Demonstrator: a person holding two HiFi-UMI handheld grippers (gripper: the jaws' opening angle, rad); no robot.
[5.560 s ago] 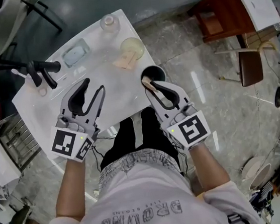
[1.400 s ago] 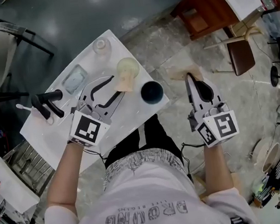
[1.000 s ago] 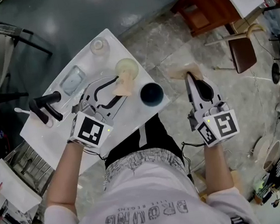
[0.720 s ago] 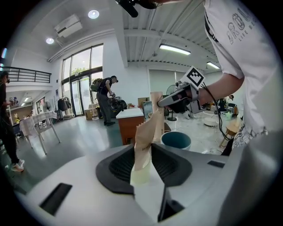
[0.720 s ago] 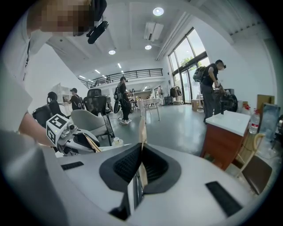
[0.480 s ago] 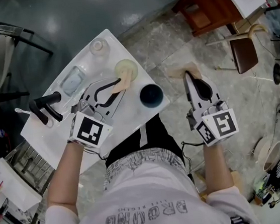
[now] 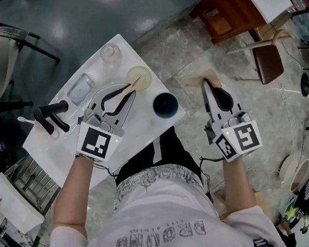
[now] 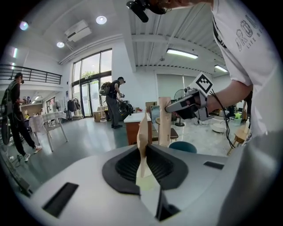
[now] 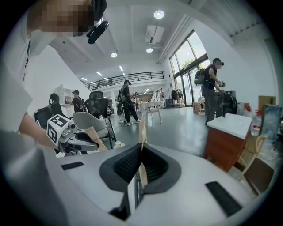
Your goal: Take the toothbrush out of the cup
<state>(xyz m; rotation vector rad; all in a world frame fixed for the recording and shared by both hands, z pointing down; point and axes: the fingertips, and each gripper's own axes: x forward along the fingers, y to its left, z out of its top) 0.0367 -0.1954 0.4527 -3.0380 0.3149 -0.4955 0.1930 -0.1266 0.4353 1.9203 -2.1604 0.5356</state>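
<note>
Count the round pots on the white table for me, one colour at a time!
Dark cup: 1
Pale yellow bowl: 1
Clear jar: 1
Total: 3

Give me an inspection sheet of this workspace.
Surface: white table.
Job's things: dark cup on table; toothbrush out of it, held beside the table.
Clutter: clear bottle, clear tray, pale dish, black fixture.
Grippers: left hand-held gripper has just been closing, tan flat piece between its jaws; right hand-held gripper shut on toothbrush.
Cables: black cable hangs from right hand-held gripper.
Surroundings: wooden desk, chair, people standing.
</note>
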